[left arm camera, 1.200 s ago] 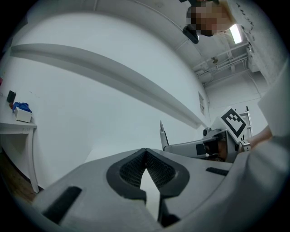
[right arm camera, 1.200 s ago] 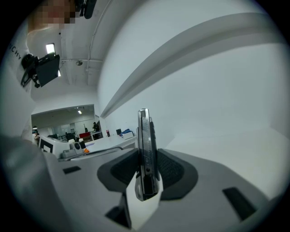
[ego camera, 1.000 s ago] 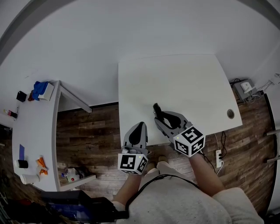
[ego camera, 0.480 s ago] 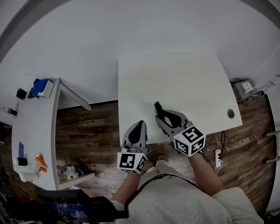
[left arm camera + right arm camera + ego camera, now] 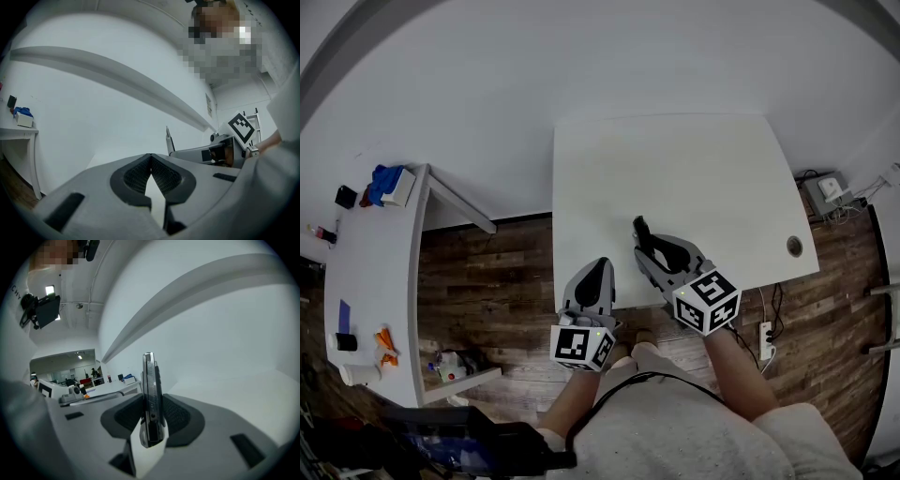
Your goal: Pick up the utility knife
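The utility knife point(image 5: 639, 232) is a slim dark and metal tool. It stands upright between the pads of my right gripper point(image 5: 649, 251), which is shut on it above the near part of the white table point(image 5: 694, 159). In the right gripper view the knife point(image 5: 149, 390) rises edge-on out of the right gripper point(image 5: 151, 420). My left gripper point(image 5: 599, 273) hovers at the table's near left edge, shut with nothing in it. In the left gripper view the left gripper point(image 5: 150, 161) has its pads together, and the knife point(image 5: 168, 140) shows off to the right.
A grommet hole point(image 5: 794, 245) sits near the table's right edge. A second white table point(image 5: 370, 272) stands at the left with small items on it. A power strip point(image 5: 769, 337) and cables lie on the wooden floor at the right.
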Demonstrator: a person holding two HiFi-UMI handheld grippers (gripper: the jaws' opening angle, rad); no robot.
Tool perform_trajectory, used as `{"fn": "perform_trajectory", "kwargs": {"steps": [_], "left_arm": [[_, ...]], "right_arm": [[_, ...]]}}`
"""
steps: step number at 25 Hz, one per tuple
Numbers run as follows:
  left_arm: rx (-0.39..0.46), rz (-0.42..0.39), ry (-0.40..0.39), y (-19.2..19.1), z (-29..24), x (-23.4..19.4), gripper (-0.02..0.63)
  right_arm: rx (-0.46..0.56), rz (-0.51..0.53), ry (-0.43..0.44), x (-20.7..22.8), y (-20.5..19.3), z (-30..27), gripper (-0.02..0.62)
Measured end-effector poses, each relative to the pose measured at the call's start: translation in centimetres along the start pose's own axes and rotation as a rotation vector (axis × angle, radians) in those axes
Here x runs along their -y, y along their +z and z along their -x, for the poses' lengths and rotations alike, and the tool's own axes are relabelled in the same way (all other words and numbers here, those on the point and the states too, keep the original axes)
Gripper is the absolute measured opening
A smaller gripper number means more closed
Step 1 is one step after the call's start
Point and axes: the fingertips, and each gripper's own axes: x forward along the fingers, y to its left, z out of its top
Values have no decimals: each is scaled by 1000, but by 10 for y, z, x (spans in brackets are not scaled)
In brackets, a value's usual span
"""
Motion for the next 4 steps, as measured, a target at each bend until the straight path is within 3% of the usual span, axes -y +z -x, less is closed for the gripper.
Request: {"fn": "perform_trajectory", "kwargs": {"steps": [4], "left_arm": [[-4,0,-1,-2,-3,0,3]], "right_arm": [[-3,1,2,3,0,-2,132]]}}
